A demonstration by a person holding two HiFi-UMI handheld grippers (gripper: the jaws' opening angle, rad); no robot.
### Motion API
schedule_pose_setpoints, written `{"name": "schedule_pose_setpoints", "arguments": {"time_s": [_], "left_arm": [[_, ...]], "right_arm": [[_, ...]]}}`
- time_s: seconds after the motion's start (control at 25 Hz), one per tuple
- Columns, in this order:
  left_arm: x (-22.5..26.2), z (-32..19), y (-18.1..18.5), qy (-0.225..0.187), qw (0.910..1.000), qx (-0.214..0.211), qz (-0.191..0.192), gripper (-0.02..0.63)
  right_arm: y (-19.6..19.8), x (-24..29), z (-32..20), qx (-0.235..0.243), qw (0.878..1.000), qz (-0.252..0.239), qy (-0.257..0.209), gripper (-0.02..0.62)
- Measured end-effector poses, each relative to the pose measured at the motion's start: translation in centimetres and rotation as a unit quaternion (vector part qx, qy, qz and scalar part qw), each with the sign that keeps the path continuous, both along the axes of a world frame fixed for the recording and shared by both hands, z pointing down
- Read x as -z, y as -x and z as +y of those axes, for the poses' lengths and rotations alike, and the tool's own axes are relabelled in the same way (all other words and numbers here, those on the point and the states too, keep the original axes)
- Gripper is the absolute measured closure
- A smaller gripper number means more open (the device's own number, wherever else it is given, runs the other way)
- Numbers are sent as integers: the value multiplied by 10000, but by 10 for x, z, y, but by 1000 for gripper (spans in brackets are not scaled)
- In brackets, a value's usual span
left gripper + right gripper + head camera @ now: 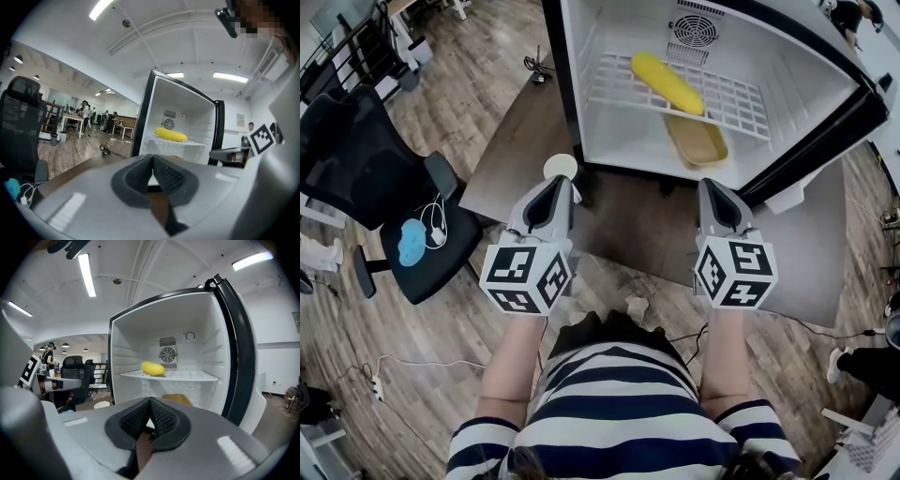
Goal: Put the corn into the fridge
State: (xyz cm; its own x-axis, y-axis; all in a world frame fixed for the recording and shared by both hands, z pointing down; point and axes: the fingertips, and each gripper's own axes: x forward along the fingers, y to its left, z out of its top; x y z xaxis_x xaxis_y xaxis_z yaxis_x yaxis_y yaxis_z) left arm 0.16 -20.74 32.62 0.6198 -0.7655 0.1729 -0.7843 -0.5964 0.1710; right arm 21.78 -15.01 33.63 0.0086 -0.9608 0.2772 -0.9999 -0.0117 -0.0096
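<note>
The yellow corn [667, 82] lies on the white wire shelf [741, 105] inside the open small fridge [609, 141]; it shows too as corn [171, 135] in the left gripper view and corn [153, 368] in the right gripper view. My left gripper [553, 192] and right gripper [711, 192] hover side by side in front of the fridge, well short of it. Both are shut with nothing between their jaws. The left gripper [153, 159] and right gripper [150, 404] tips meet in their own views.
A tan tray [697, 141] lies on the fridge floor below the shelf. The fridge door [825, 141] stands open to the right. A white round disc [560, 167] sits on the brown mat [506, 155]. A black office chair [366, 178] stands at the left.
</note>
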Motion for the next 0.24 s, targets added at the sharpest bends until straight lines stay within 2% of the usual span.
{"name": "schedule_pose_setpoints", "arguments": {"time_s": [0.24], "left_arm": [[-2,-2,1,7,10000,18,-27,606]], "right_arm": [[-3,-2,-2,18,10000,-7,33,604]]}}
